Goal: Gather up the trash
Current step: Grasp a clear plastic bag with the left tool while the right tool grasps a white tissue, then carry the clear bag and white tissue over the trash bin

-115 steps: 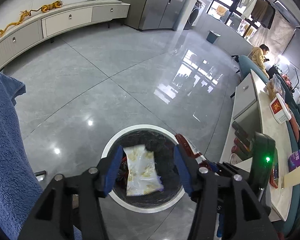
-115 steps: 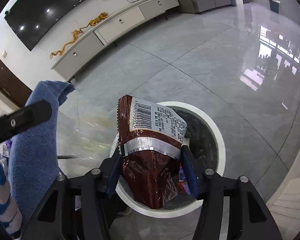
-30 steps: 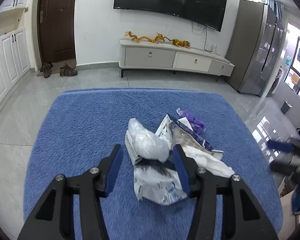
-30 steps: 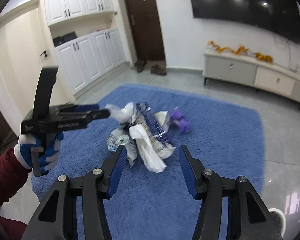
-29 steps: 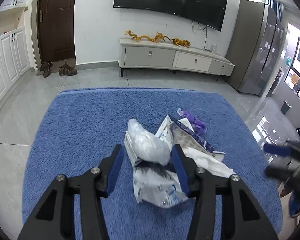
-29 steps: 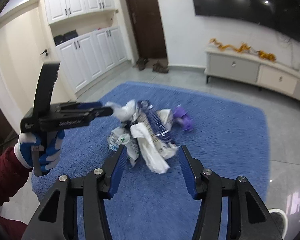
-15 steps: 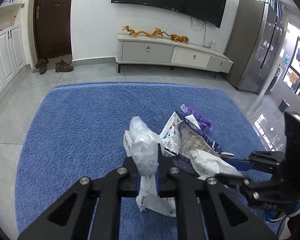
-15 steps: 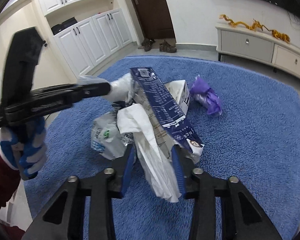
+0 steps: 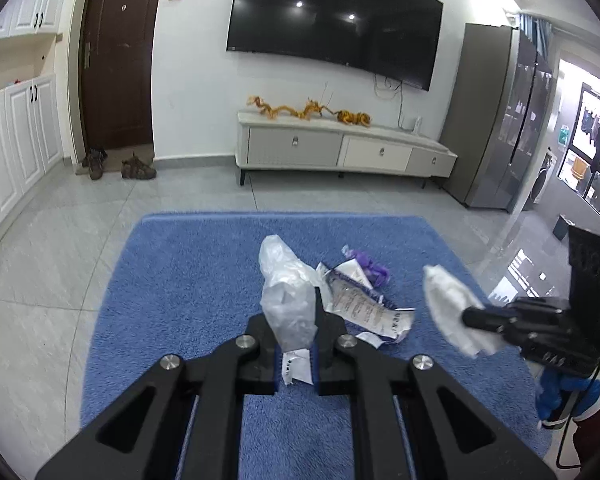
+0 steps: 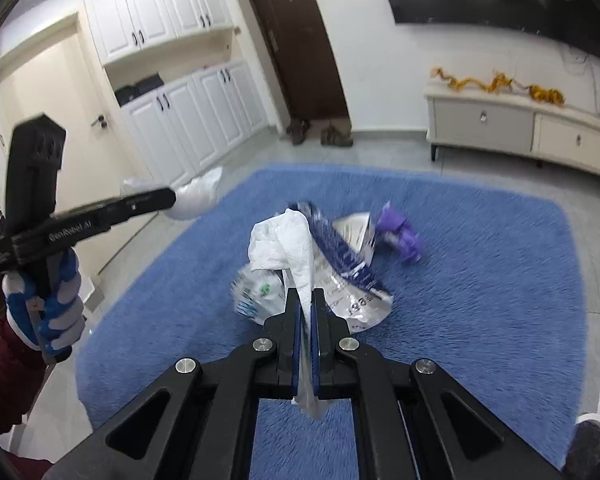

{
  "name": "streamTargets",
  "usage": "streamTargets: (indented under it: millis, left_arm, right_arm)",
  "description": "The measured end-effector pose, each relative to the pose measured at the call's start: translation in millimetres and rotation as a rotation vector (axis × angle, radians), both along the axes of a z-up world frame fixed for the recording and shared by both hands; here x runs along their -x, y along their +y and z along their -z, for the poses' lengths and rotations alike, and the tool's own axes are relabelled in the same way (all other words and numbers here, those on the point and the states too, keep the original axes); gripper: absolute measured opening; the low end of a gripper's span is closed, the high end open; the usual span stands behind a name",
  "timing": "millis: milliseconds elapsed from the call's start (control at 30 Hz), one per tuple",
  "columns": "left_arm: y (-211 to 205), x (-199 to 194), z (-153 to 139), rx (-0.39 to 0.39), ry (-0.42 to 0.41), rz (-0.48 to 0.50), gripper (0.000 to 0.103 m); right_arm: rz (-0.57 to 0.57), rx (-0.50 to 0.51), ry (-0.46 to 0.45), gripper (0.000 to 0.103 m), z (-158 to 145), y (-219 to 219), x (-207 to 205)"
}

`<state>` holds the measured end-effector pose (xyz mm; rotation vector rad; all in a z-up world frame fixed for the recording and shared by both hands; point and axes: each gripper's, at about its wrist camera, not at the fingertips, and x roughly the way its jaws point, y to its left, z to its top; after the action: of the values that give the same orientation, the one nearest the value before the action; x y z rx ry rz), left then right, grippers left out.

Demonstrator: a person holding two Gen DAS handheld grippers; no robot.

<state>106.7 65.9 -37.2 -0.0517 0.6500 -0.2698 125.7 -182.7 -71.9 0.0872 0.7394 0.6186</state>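
Both jaws are clamping trash: left gripper (image 9: 296, 320) pinching a crumpled clear plastic bag (image 9: 286, 300), right gripper (image 10: 306, 312) squeezing a white tissue (image 10: 288, 240). Printed wrappers (image 10: 340, 276) and a purple scrap (image 10: 400, 232) are remaining on the blue rug (image 10: 480, 280).

I see a crumpled clear plastic bag (image 9: 286, 304) pinched upright, a white tissue (image 10: 290, 248) clamped likewise, and blue-silver wrappers (image 10: 344, 268) and purple scrap (image 10: 400, 232) lying on the rug.

Blue rug (image 9: 188, 280), grey tile floor (image 9: 48, 280), wall-mounted TV (image 9: 332, 16), white cabinets (image 10: 188, 112)
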Motion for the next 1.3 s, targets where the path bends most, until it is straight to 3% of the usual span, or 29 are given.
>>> streamTargets:
  millis: [367,600,767,900,1067,1300]
  left_arm:
    - [-40.5,43.4,-56.6,0.002,-0.121,0.094,0.009]
    - [-121.2,52.7,-71.9,-0.008,-0.141,0.247,0.009]
    - [-184.0,56.3,-68.2,-0.019,-0.123,0.357,0.009]
    - [-236.7,55.5,-59.1,0.014,-0.058,0.445,0.009]
    - [-294.3,56.6,-42.4,0.001,0.002,0.535,0.009]
    - [-379.5,42.4,0.0,-0.035,0.122,0.608,0.01]
  right_arm:
    - [0.153,-0.008,-0.177,0.004,-77.0,-69.1,76.0]
    - [0.285,0.014,-0.224,0.004,-93.6,-120.6,113.4]
    - [0.421,0.072,-0.225,0.004,-95.4,-158.8,137.1]
    - [0.507,0.115,-0.224,0.004,-93.6,-184.6,151.6]
    - [0.598,0.169,-0.206,0.004,-78.2,-216.7,159.8]
    - [0.705,0.166,-0.127,0.004,-43.3,-270.8,152.5]
